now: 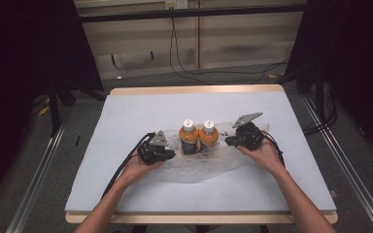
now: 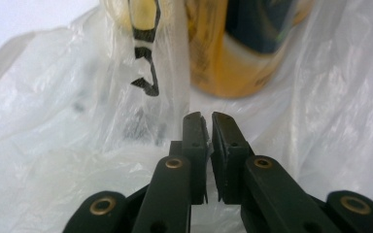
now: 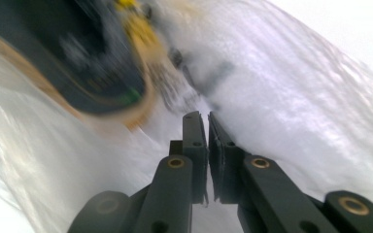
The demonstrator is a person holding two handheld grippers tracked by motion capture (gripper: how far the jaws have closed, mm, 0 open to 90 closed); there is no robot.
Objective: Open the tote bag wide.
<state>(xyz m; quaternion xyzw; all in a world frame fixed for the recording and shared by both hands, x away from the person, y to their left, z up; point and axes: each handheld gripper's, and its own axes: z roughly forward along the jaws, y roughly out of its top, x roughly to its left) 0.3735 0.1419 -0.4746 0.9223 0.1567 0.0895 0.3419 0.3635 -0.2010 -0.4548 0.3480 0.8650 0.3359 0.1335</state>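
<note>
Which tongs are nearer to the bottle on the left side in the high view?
Left. The left tongs sit right beside the left bottle, on the plastic bag. The right tongs are beyond the right bottle.

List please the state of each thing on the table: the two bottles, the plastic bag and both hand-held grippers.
Left bottle: upright, capped, standing on the bag.
Right bottle: upright, capped, touching the left bottle.
Plastic bag: crumpled, spread flat around the bottles.
Left hand-held gripper: jaws shut, at the bag's plastic.
Right hand-held gripper: jaws shut, against the bag's plastic.
</note>
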